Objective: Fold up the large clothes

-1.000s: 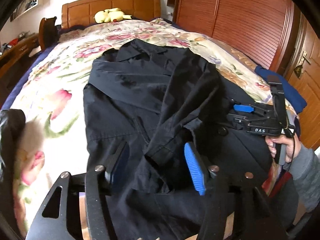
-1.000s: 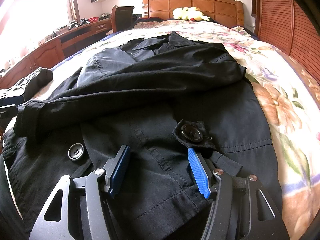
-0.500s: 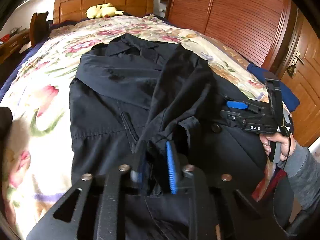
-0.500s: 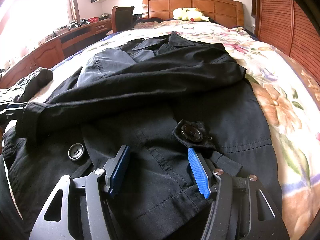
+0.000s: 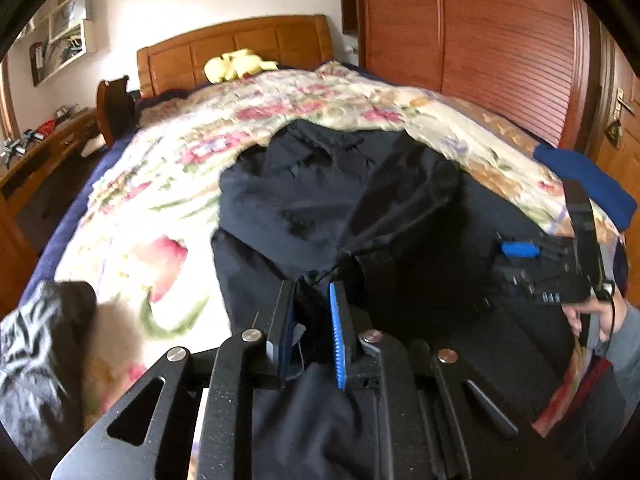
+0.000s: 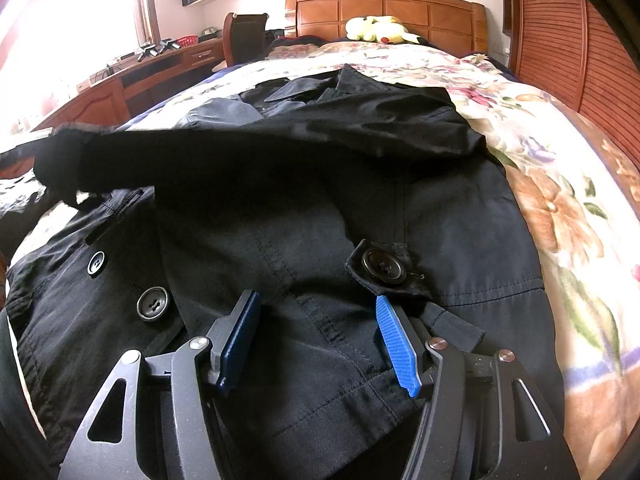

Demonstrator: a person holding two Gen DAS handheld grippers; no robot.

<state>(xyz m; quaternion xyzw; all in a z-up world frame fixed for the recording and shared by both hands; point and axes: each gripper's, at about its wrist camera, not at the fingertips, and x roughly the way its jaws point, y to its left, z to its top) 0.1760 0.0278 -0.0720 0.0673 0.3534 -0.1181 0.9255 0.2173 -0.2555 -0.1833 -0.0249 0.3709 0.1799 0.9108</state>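
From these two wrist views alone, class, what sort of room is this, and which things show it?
Most likely a bedroom in a home: a bed with a floral quilt and wooden headboard, a yellow plush toy at its head, a louvred wooden wardrobe, and a black coat spread out for folding.

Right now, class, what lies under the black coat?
Under the coat lies the floral quilt, showing around its edges. What lies beneath the coat's middle is covered. The left gripper lifts a sleeve above it.

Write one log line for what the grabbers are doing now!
left gripper: shut on coat sleeve | right gripper: open over black coat | floral bedspread
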